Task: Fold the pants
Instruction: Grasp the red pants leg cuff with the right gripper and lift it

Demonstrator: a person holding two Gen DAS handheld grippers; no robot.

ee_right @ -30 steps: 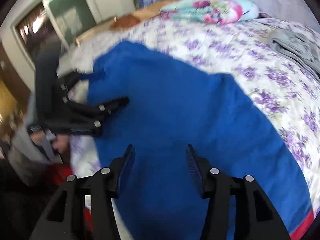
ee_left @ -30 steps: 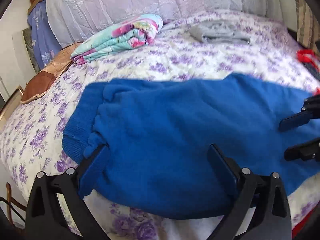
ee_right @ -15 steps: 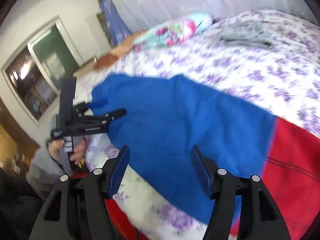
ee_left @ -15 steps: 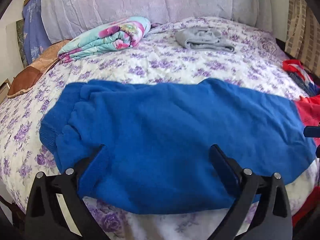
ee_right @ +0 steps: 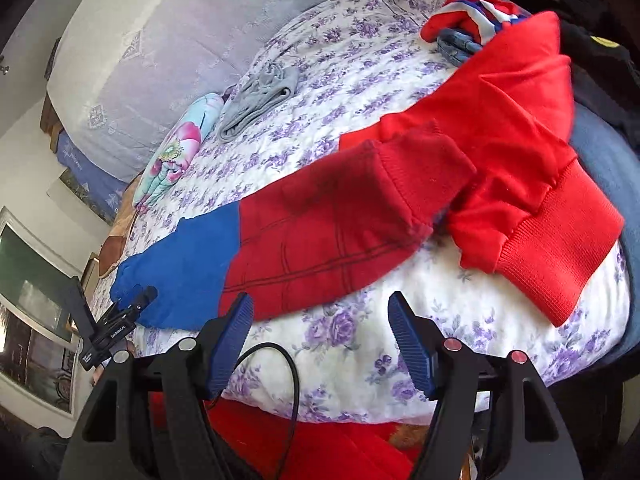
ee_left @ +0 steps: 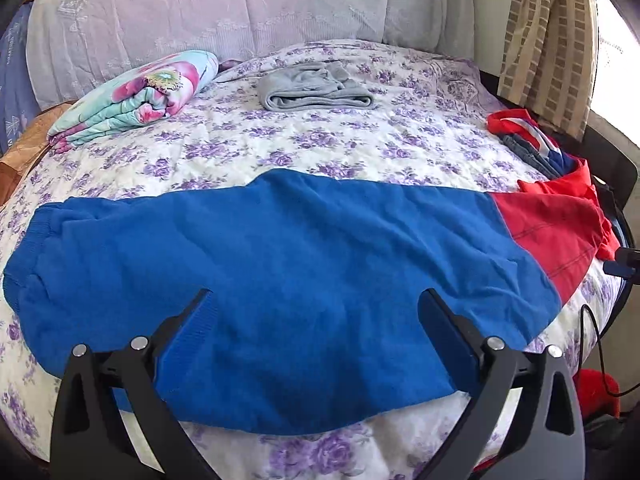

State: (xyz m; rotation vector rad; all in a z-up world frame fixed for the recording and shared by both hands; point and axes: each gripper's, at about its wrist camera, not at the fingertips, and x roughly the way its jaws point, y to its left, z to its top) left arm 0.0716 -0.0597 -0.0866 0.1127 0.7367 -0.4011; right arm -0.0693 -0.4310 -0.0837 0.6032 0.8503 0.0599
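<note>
Lying flat: blue-and-red pants (ee_left: 288,264) spread across the near half of the bed (ee_left: 360,140), blue body to the left, red leg end (ee_right: 332,240) to the right.
Bed cover: white quilt with purple flowers.
Left gripper (ee_left: 316,312): jaws spread wide above the blue fabric near the bed's near edge; pads press on nothing.
Right gripper (ee_right: 320,320): jaws have just been opening and now stand well apart over the bare quilt edge, just near of the red leg end; nothing between them.
Red garment (ee_right: 520,152): 1 piece, lying at the right, touching the pants' red end.
Far side: 1 folded grey garment (ee_left: 316,88) and 1 folded floral blanket (ee_left: 136,96), well apart from the pants.
Far right: striped clothes pile (ee_left: 528,140).
Cable (ee_right: 280,360): black loop below the right gripper.
</note>
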